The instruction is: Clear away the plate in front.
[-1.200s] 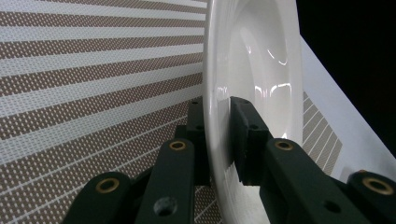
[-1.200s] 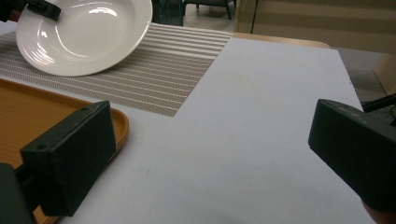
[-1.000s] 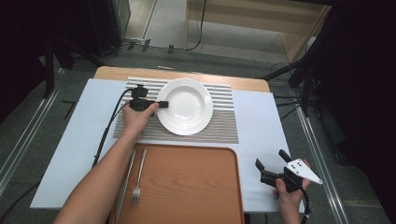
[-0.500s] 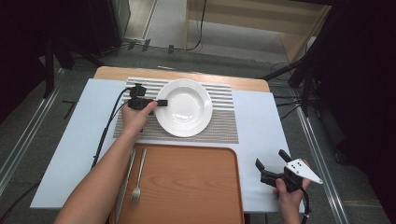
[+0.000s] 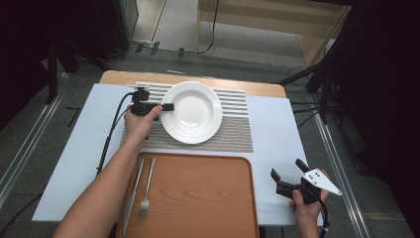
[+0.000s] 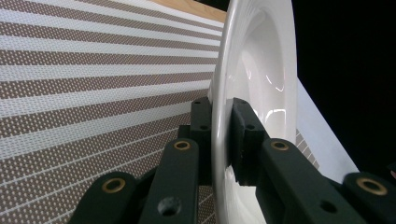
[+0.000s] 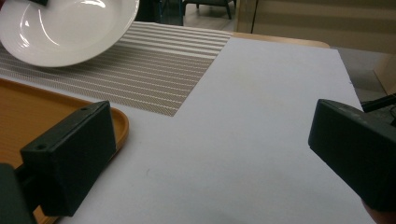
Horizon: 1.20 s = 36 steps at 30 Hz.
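The left gripper (image 6: 217, 126) clamps the near rim of a white plate (image 5: 193, 112) lying over the striped placemat (image 5: 233, 131) — grasp made, carry not yet done. The right gripper (image 5: 289, 179) waits, jaws wide and empty, beside the wooden tray (image 5: 198, 198).

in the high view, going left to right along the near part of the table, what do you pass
knife → fork → bare wood of the tray → right tool, jaws open over the white tabletop
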Each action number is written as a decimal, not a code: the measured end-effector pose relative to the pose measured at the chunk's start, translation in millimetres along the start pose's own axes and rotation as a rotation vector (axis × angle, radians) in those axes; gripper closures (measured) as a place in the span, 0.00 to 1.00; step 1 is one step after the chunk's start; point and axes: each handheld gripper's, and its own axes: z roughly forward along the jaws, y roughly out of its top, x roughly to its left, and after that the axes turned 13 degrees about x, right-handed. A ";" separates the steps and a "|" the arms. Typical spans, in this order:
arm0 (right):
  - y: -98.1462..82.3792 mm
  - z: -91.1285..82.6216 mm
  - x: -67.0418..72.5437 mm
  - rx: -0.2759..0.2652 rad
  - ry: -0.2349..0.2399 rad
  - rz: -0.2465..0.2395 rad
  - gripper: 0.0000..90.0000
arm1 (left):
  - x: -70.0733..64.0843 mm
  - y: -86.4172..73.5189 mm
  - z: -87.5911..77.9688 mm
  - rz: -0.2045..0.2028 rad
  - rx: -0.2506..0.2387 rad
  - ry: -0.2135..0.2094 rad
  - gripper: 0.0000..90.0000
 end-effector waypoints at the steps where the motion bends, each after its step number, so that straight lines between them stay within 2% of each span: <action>1: 0.0 -0.1 0.0 -0.001 0.002 0.000 0.00 | 0.0 0.0 0.0 0.000 0.000 0.000 0.88; 4: -0.1 -0.4 -0.3 -0.006 0.008 0.000 0.00 | 0.0 -1.8 -3.6 -0.005 -0.007 -0.015 0.88; 16: -0.2 -0.1 0.3 -0.004 0.001 -0.007 0.00 | -2.7 -4.2 -12.7 0.002 -0.008 -0.019 0.88; 24: -0.2 -0.2 0.3 -0.005 0.001 -0.006 0.00 | -9.0 -6.9 -23.5 0.005 -0.014 -0.024 0.88; 32: -0.2 -0.1 0.5 -0.005 -0.001 -0.007 0.00 | -13.9 -13.4 -34.9 0.003 -0.032 -0.047 0.88; 36: -0.3 0.0 0.6 -0.005 -0.001 -0.006 0.00 | -16.4 -16.7 -37.8 0.012 -0.028 -0.038 0.87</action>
